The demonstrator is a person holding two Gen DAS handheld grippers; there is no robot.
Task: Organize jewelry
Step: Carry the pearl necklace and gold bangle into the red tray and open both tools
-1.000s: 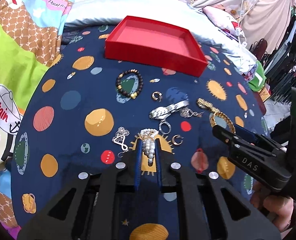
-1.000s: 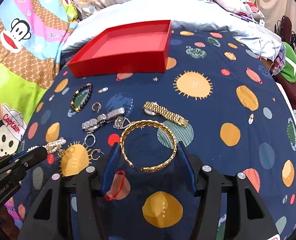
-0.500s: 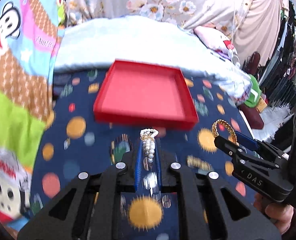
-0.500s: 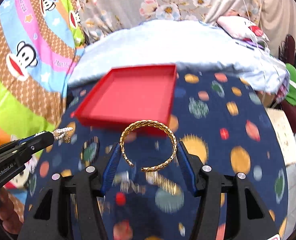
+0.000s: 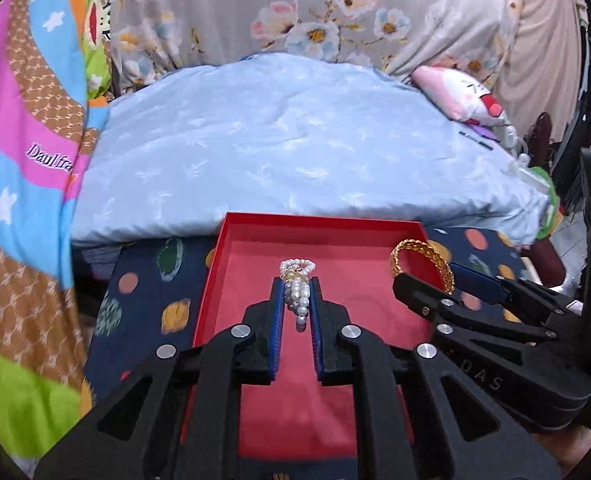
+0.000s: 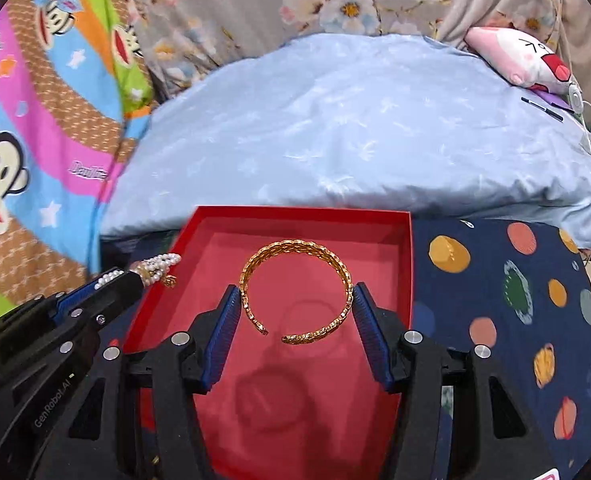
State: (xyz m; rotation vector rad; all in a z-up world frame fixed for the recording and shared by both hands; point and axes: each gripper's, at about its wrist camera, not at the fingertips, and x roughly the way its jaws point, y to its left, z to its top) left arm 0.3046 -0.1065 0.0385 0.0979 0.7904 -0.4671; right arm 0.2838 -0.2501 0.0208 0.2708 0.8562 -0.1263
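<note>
My left gripper (image 5: 296,285) is shut on a white pearl bracelet (image 5: 298,296) and holds it above the floor of the red tray (image 5: 315,226). My right gripper (image 6: 296,296) is shut on an open gold bangle (image 6: 295,252), also held over the red tray (image 6: 295,213). The bangle (image 5: 421,262) and right gripper show at the right of the left wrist view. The pearls (image 6: 157,266) and left gripper (image 6: 135,278) show at the tray's left edge in the right wrist view. The tray floor holds nothing else that I can see.
The tray lies on a dark blue planet-print cloth (image 6: 503,292). A pale blue quilt (image 5: 295,140) rises right behind it. A cartoon monkey blanket (image 6: 35,128) is on the left, a pink plush (image 6: 523,60) at far right. The other jewelry is out of view.
Both grippers lifted their pieces off the cloth and carried them forward. They now hang over the red tray, which was farther away before.
</note>
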